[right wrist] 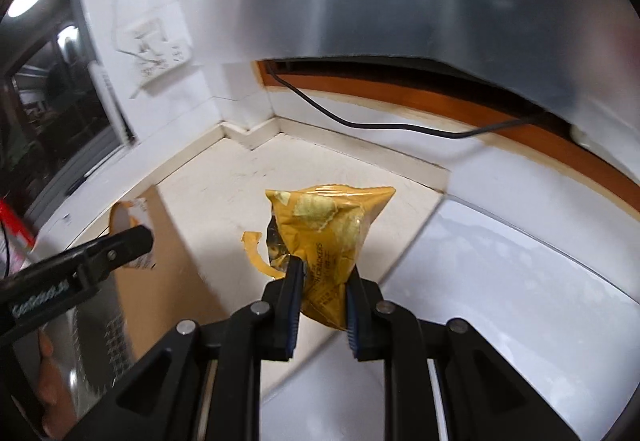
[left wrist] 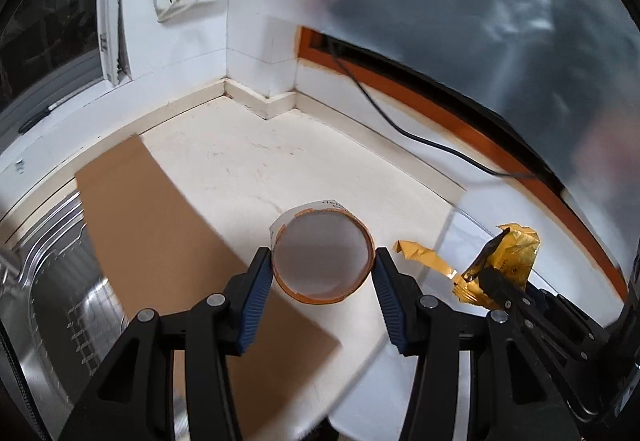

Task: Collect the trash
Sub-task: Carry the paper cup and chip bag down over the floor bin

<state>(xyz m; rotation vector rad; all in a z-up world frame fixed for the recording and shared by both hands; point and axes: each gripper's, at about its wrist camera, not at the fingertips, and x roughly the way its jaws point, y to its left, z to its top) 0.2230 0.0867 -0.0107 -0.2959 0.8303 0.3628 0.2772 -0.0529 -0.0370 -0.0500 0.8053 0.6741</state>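
From the left wrist view, your left gripper (left wrist: 323, 269) is clamped across an empty tape roll (left wrist: 323, 255), one pad on each side of the ring, carried above the pale counter (left wrist: 248, 169) and a brown cardboard sheet (left wrist: 160, 225). The core is light and stiff (squeeze harder and it may go oval), so that across-the-width hold suits it. Off to its right, the right gripper (left wrist: 486, 261) shows side-on with the yellow cracker wrapper (left wrist: 508, 253).

From the right wrist view, your right gripper (right wrist: 322, 273) pinches that wrapper (right wrist: 332, 237) at its lower end, the rest standing up ahead of the fingertips. It is feather-light, crinkly and slick; grip low on bunched film. Only here do you see the pads biting; only the left view shows the roll's open bore.
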